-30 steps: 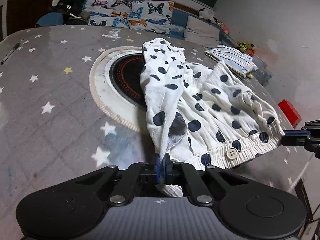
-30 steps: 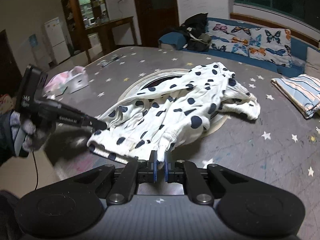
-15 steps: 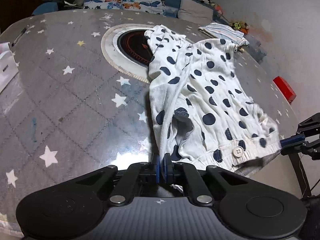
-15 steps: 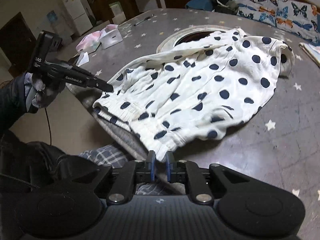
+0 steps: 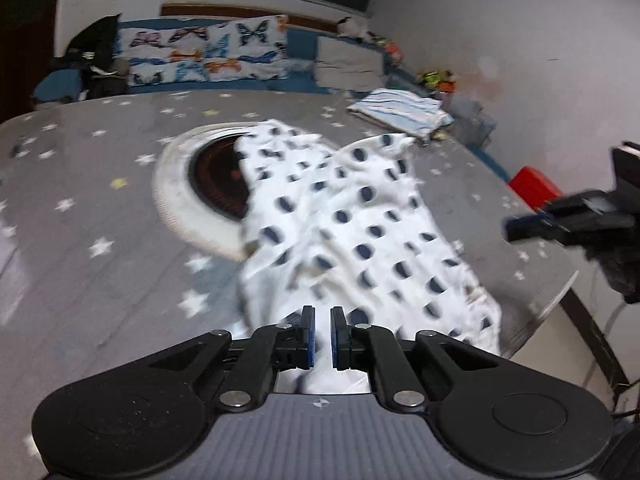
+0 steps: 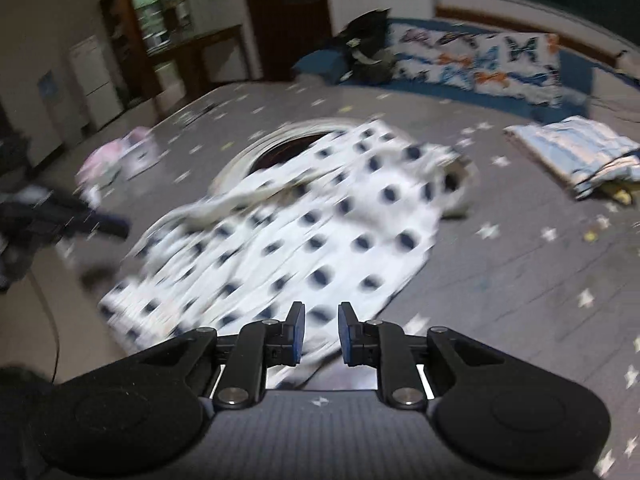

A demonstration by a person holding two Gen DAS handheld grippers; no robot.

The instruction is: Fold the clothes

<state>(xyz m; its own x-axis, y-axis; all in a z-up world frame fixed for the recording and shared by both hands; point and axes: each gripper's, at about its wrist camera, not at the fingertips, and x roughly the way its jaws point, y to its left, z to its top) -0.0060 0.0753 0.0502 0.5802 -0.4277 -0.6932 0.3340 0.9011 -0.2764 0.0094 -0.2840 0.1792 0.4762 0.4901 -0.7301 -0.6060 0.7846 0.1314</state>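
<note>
A white garment with dark blue dots (image 5: pixel 352 236) lies spread on the grey star-patterned table, its near edge hanging over the front; it also shows in the right wrist view (image 6: pixel 304 240). My left gripper (image 5: pixel 322 334) is slightly open just above the garment's near edge, holding nothing. My right gripper (image 6: pixel 321 332) is open over the near hem, also empty. The right gripper shows at the right of the left wrist view (image 5: pixel 568 224), and the left gripper at the left of the right wrist view (image 6: pixel 68 220). Both views are blurred.
A folded blue-striped cloth (image 5: pixel 400 114) lies at the table's far right, also in the right view (image 6: pixel 576 152). A round white-rimmed dark inset (image 5: pixel 216 184) sits mid-table. A red box (image 5: pixel 532 186) stands right. Pink items (image 6: pixel 116 156) lie left. A butterfly cushion (image 5: pixel 208 56) lies behind.
Both grippers were shut on the garment's waistband and pulled it toward the front edge; now both have opened and let go, and the garment lies flatter on the table.
</note>
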